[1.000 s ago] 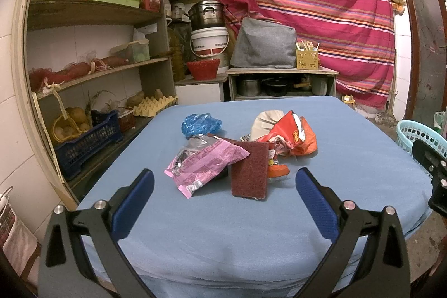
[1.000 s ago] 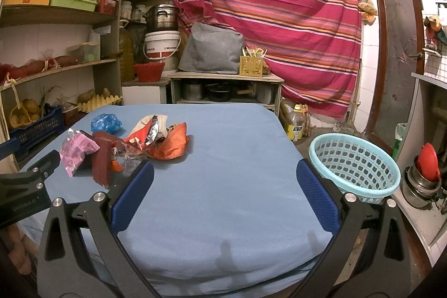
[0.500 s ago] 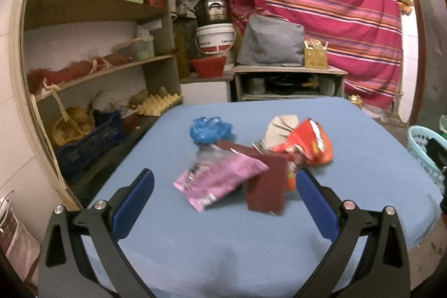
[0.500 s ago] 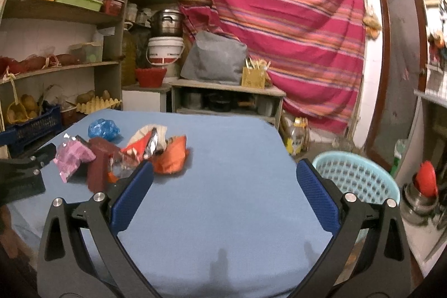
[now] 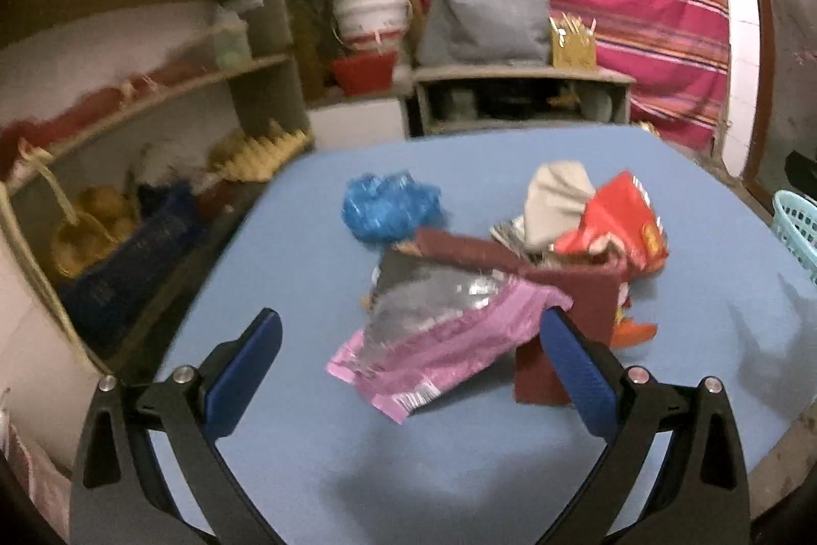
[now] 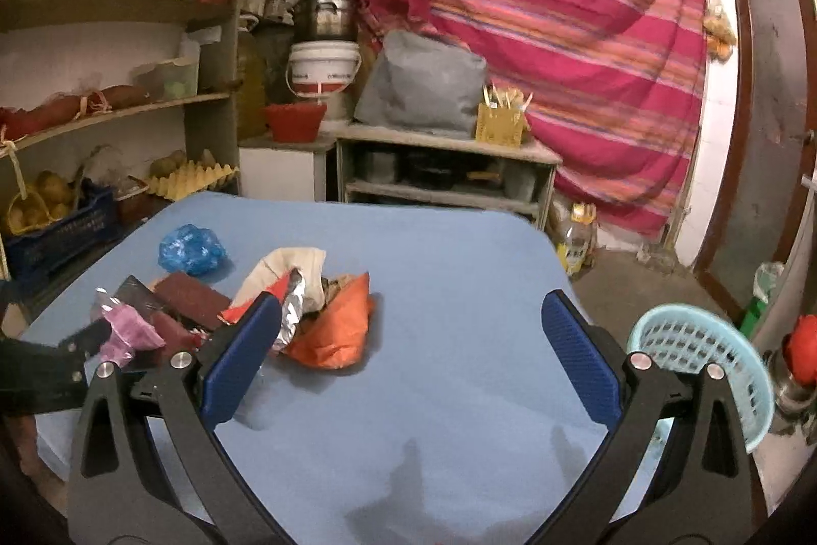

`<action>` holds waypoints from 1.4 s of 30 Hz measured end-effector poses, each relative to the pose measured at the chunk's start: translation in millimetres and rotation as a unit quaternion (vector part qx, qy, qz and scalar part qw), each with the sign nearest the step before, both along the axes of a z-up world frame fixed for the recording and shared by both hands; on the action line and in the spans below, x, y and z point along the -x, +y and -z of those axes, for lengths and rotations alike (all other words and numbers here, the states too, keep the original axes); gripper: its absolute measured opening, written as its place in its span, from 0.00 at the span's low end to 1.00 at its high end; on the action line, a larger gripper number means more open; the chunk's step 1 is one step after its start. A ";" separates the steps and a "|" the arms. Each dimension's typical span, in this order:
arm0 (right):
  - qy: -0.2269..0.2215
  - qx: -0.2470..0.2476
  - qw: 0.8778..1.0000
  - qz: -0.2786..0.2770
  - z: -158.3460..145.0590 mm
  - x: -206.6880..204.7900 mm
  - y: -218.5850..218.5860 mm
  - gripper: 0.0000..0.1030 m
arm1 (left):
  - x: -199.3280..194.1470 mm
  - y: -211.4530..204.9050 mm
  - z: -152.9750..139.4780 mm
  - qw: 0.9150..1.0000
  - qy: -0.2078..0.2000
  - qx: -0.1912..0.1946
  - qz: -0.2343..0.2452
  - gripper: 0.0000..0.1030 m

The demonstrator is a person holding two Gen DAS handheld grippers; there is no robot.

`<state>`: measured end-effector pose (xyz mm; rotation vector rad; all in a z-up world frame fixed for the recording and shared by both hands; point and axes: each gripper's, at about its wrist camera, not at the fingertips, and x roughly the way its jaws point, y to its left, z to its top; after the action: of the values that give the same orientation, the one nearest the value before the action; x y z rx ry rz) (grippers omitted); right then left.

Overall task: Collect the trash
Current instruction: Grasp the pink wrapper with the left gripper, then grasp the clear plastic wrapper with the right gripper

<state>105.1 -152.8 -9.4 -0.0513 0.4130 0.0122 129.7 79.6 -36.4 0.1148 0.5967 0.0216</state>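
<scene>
Two grippers: the left gripper (image 5: 408, 371) and the right gripper (image 6: 411, 351) are both seen with jaws wide apart and nothing held between the blue pads.
Trash heap: a loose pile is spread on the blue cloth-covered table (image 5: 286, 249), at about 12 o'clock from the left gripper and 10 o'clock from the right.
Nearest piece: a crumpled pink-and-silver foil wrapper (image 5: 439, 340) lies at the front of the pile, just beyond the left fingertips.
Wrapper axis: its long axis is judged to run from 7 o'clock to 1 o'clock in the left wrist view, the pink sealed end pointing toward the gripper, the silver torn end resting on a dark maroon flat scouring pad (image 5: 561, 289).
Other pieces: a scrunched blue plastic bag (image 5: 388, 208) at 11 o'clock of the pile, a red-orange snack bag (image 5: 623, 223) and a beige paper scrap (image 5: 556, 197) at 1 o'clock.
Destination: a pale turquoise perforated plastic basket (image 6: 704, 356) stands beyond the table edge at 3 o'clock of the right gripper.
Step in hand: the wrapper is judged to be approached by the left gripper.
Advice: the jaws should be set across the wrapper's short width near the pink end, and closed low, so that the pad beneath is not dragged along.
</scene>
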 end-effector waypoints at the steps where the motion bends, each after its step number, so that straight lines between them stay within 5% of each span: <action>1: 0.009 -0.011 1.000 0.002 4.9 -2.9 -3.3 0.96 | -3.7 0.9 3.4 1.000 0.007 0.002 -0.001 0.96; 6: 0.054 -0.051 0.997 0.013 28.4 -25.5 -17.8 0.96 | -24.8 1.8 18.9 1.000 0.021 -0.005 0.002 0.92; 11: 0.079 -0.055 0.995 0.016 41.0 -36.5 -20.1 0.96 | -37.8 0.4 24.3 0.999 0.043 0.007 0.026 0.54; 18: 0.095 -0.074 0.993 -0.009 45.1 -33.5 -6.8 0.96 | -36.4 15.2 20.4 0.997 0.054 0.038 0.031 0.32; 27: 0.087 -0.046 0.993 -0.063 37.5 -25.6 51.3 0.96 | -16.4 40.3 4.7 0.998 0.041 0.056 0.012 0.24; 39: 0.165 -0.040 0.982 -0.087 75.0 -49.2 95.3 0.96 | 1.2 64.1 -5.9 0.997 0.027 0.071 -0.004 0.24; 42: 0.185 -0.054 0.977 -0.094 82.7 -60.5 100.7 0.86 | 1.9 63.7 -7.5 0.997 0.026 0.075 0.000 0.24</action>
<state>165.6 -52.2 -92.1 0.0209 0.7775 0.2332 127.8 143.3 -28.9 -0.0292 0.6479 -0.0268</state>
